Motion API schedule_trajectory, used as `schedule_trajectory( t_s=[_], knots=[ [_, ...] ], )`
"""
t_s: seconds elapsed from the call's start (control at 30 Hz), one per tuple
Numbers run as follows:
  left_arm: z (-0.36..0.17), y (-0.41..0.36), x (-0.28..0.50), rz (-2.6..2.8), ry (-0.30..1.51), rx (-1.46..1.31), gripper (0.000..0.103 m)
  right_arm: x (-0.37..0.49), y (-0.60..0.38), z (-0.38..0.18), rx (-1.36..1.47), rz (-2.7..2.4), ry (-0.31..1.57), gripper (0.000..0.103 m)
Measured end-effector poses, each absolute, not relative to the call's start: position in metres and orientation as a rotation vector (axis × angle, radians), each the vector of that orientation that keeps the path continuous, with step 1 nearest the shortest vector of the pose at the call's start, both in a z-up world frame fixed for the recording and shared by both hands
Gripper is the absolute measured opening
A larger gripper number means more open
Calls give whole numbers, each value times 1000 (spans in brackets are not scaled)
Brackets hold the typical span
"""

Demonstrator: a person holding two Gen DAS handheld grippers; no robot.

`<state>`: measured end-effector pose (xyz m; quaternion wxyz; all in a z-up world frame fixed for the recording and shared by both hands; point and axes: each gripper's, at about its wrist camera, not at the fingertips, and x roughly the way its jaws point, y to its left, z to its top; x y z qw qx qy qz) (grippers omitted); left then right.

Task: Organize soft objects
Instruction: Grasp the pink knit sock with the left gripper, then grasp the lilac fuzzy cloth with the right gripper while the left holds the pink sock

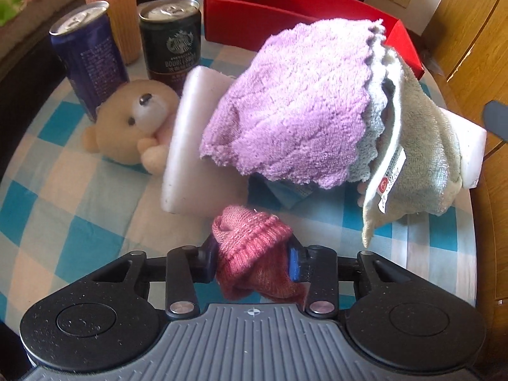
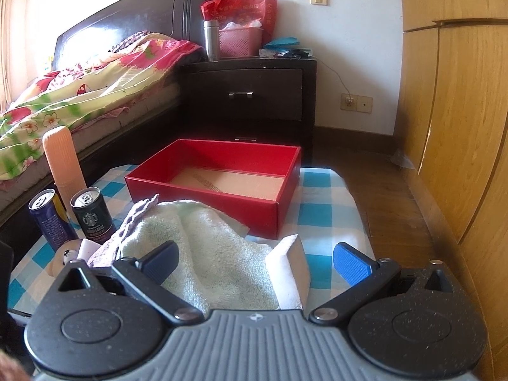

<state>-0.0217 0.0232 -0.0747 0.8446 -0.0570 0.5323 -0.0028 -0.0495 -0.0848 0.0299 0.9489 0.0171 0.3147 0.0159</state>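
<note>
The left hand-held gripper (image 1: 252,262) had its pads pinched on a bunched pink sock (image 1: 250,254), lifted clear, presumably bound for the red box (image 1: 254,16) at twelve o'clock; the right hand-held gripper (image 2: 254,263) stood open over the green towel (image 2: 203,254) (touching nothing); towels draped the white foam (image 1: 187,149); a checked cloth (image 1: 79,216) covered the worktop beside a bed (image 2: 79,89) and nightstand (image 2: 247,95).

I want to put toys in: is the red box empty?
Empty, where visible: the red box shows only its bare cardboard floor; the near wall hides a strip.
</note>
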Motion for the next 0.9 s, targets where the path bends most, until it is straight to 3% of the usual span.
schedule_trajectory(
  t_s=[0.37, 0.5, 0.73, 0.9],
  knots=[
    [-41, 65, -39, -34, 1086, -182, 42, -24, -34, 33, 34, 230, 667, 85],
    [-53, 89, -46, -17, 1114, -207, 42, -9, 1, 34, -152, 328, 619, 85],
    [-64, 110, -45, -23, 1151, -236, 43, 33, 43, 9, -342, 552, 722, 84],
    [-64, 118, -47, -35, 1164, -245, 44, 32, 49, -14, -422, 572, 799, 68]
  ],
)
